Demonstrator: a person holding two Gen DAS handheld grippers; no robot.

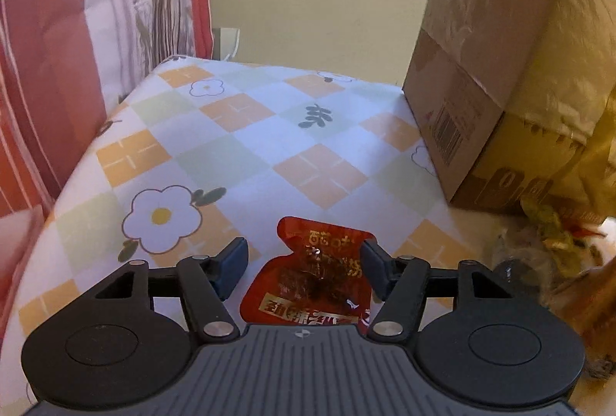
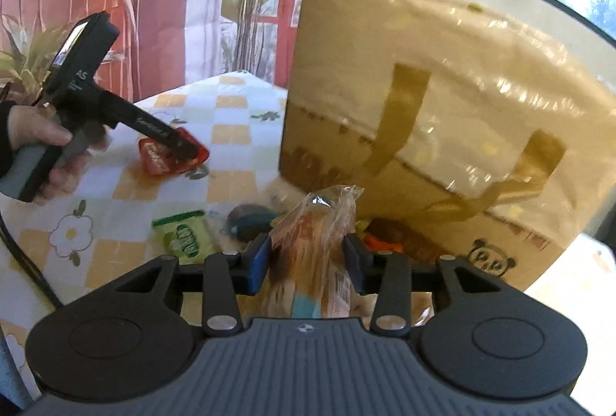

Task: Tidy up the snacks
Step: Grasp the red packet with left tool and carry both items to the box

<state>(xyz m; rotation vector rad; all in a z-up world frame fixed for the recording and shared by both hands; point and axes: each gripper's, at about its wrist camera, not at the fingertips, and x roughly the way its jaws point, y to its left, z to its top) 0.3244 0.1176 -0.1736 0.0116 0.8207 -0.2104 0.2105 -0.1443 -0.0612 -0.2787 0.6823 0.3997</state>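
Left tool (image 1: 304, 264): jaws spread wide, straddling the red snack pouch (image 1: 313, 277) without pinching it; right pad perhaps brushing the pouch edge, hard to tell through the fisheye.
Red snack pouch: flat on the desk (image 1: 231, 146), lower centre of the left wrist view; middle left of the right wrist view, under the left tool's tip.
Right tool (image 2: 306, 258): jaws partly closed onto a clear-wrapped snack pack (image 2: 313, 242), lower centre of frame, both pads pressed to its sides.
Cardboard box (image 2: 442, 131): taped, filling the right half of both views, lid seemingly closed.
Loose snacks: green packet (image 2: 184, 235) and dark packet (image 2: 250, 221) lying at lower centre left, near the box foot.
Risk, left: closing on the flat pouch likely pinches the tablecloth or slides the pouch away.
Risk, right: slick wrapper likely slips or crushes under a harder squeeze; nearby box wall invites a bump.
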